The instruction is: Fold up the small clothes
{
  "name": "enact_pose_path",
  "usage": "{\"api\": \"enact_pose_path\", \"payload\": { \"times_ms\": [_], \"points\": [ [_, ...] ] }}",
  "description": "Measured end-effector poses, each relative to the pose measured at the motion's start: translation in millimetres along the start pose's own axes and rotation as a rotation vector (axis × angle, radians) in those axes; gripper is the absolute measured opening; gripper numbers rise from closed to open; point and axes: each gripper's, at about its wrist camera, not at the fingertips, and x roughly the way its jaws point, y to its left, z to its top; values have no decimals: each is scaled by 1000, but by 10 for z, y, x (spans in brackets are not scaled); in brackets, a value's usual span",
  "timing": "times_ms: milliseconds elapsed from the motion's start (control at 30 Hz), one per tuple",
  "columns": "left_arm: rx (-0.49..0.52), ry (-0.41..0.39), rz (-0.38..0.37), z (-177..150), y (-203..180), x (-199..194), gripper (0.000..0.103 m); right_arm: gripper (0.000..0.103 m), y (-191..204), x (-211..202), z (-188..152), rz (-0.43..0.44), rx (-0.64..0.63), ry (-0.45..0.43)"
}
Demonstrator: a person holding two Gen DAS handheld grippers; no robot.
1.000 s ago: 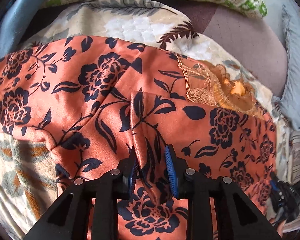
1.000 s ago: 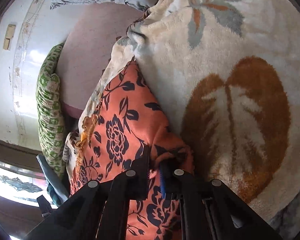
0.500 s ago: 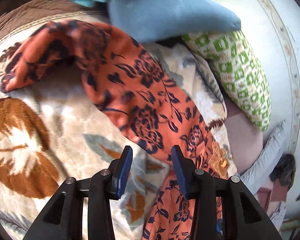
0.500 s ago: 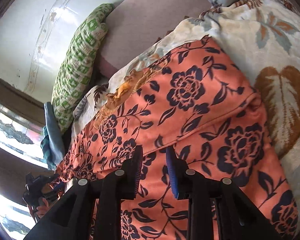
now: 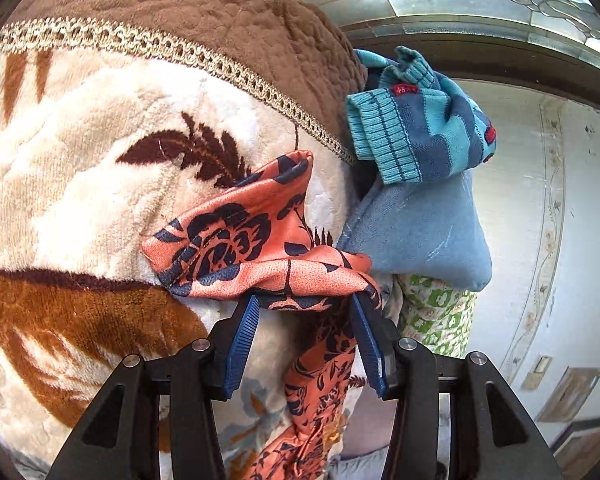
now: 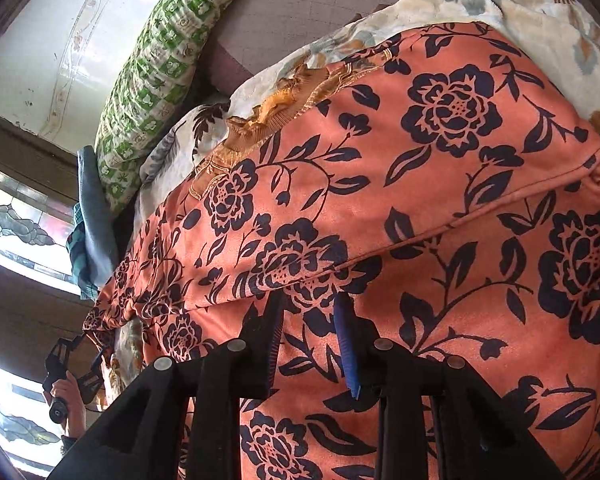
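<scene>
One orange floral garment – folded, seam creased | left claw released | right claw released – above fabric

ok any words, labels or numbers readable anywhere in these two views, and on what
None can be read.
Red tag on the striped knit, left wrist view: a few small pale marks, too small and blurred to read.
Orange floral garment, green pillow, blanket, wall: patterns only, no text.
</scene>
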Motion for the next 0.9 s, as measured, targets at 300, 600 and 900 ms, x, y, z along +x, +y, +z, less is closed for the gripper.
{"api": "enact_pose_path", "payload": {
  "times_ms": [300,600,900],
  "points": [
    [-118,15,-160,-161,113,-157,47,34,312,212,35,64,-69,55],
    [-110,-4,-182,-95,28,-185,47,34,1189,758,18,28,-369,75],
    [-160,24,-44,40,-30,436,44,50,1243,952,-161,-4,-470,92]
  ]
}}
